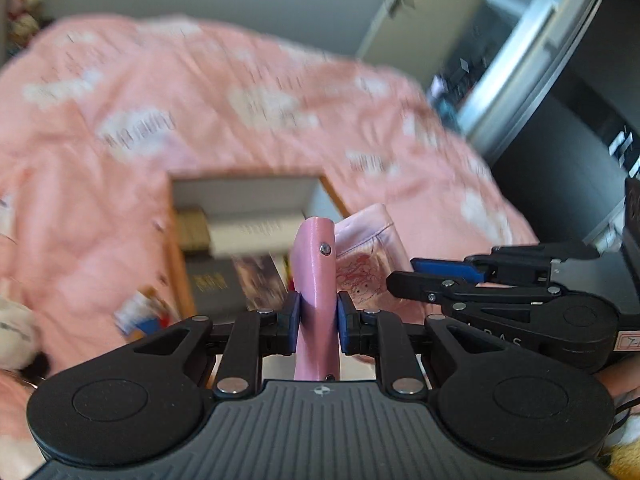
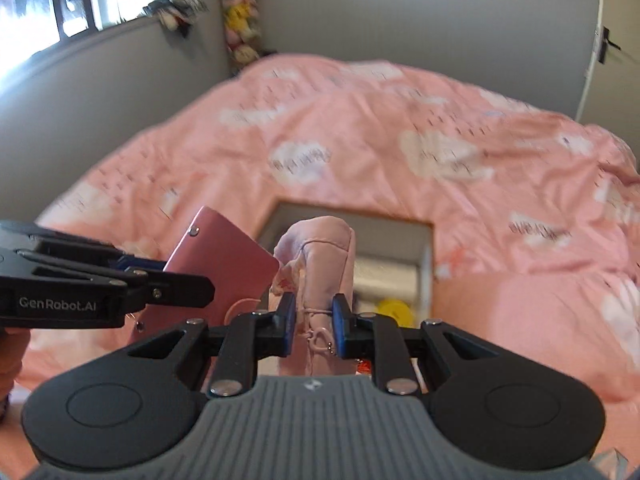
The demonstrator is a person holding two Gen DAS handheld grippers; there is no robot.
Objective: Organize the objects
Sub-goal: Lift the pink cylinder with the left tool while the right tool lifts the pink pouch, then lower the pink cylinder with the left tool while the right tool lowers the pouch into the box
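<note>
My left gripper (image 1: 318,316) is shut on a flat pink case (image 1: 316,264) with small metal studs, held edge-up. My right gripper (image 2: 314,320) is shut on a soft pink drawstring pouch (image 2: 320,256). Both are held in the air, close side by side, above an open storage box (image 2: 400,232) that rests on the bed. In the left wrist view the right gripper (image 1: 404,274) reaches in from the right with the pouch (image 1: 364,248). The right wrist view shows the left gripper (image 2: 168,276) coming from the left with the case (image 2: 224,256). The pictures are blurred by motion.
The box (image 1: 176,240) holds books and cartons (image 1: 248,228); a yellow object (image 2: 394,310) lies inside. A pink duvet (image 2: 360,128) with white clouds covers the bed. A plush toy (image 1: 12,332) lies at the left. Dark furniture (image 1: 560,160) stands on the right.
</note>
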